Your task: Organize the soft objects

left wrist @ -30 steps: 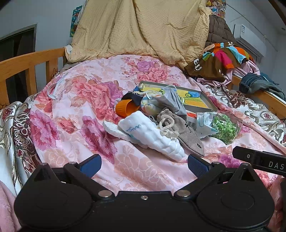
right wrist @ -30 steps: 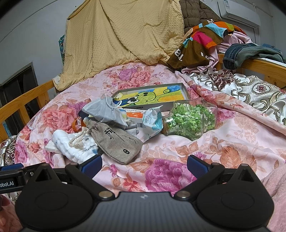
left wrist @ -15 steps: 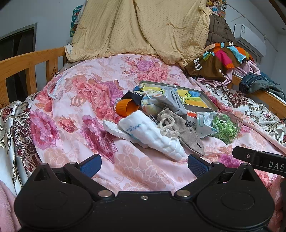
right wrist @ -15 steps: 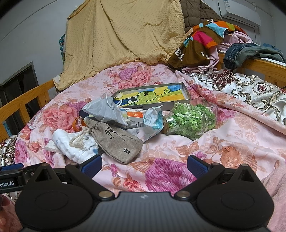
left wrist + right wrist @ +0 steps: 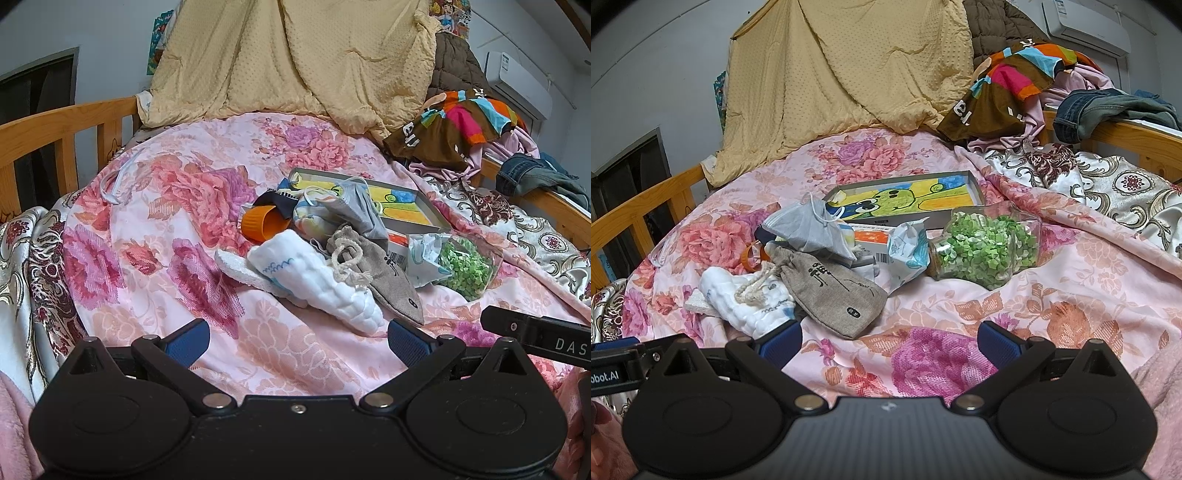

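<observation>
Orange cup [image 5: 753, 255] mostly hidden behind the drawstring pouch [image 5: 834, 291]. Face mask [image 5: 360, 214] covers part of the picture box [image 5: 402, 206]. Pouch print too small to read.

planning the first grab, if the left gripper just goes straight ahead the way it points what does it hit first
Probably the white quilted cloth: its near end lies just ahead of the open left gripper, with the grey drawstring pouch resting against it. Depth is uncertain.

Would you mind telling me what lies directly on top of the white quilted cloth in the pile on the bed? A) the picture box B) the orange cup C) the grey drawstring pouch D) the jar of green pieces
C: the grey drawstring pouch overlaps the white quilted cloth, its cord trailing over it.
</observation>
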Demonstrator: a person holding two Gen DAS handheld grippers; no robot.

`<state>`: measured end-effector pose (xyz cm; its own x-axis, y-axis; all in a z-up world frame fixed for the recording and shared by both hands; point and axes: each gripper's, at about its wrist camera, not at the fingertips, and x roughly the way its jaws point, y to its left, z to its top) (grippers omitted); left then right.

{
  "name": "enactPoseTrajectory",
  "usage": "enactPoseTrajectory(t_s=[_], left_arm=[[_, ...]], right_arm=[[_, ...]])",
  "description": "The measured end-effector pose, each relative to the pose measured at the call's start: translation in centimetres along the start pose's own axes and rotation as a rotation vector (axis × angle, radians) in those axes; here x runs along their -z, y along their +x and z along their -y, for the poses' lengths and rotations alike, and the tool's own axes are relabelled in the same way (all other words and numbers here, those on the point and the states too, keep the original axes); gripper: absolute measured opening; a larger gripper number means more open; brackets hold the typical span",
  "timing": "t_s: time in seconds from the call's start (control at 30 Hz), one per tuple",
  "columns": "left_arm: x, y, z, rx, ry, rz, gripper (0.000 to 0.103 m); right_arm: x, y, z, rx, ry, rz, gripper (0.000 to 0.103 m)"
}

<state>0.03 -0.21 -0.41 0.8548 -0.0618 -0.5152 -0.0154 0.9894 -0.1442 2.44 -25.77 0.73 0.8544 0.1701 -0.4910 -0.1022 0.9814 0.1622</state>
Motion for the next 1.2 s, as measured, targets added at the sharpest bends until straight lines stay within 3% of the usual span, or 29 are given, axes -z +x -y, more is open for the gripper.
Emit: enactPoseTrajectory(t_s=[0.73, 0.9, 1.03, 1.2], left_arm=[[-0.3, -0.2, -0.5, 0.034, -0.049, -0.009, 0.102], [-1.3, -0.1, -1.2, 0.044, -0.096, -0.018, 0.102], [-3.0, 0.3, -1.8, 0.038, -0.078, -0.003, 0.102], [-5.0, 2.3, -2.5, 0.033, -0.068, -0.038, 0.102]], right_arm=[[-0.2, -0.1, 0.3, -0.006, -0.004, 0.005, 0.103], [0.0, -0.1, -0.5, -0.011, -0.005, 0.005, 0.103], [-1.0, 0.3, -0.4, -0.033, -0.032, -0.007, 0.103], [-2.8, 2.2, -0.8, -0.068, -0.115, -0.008, 0.103]])
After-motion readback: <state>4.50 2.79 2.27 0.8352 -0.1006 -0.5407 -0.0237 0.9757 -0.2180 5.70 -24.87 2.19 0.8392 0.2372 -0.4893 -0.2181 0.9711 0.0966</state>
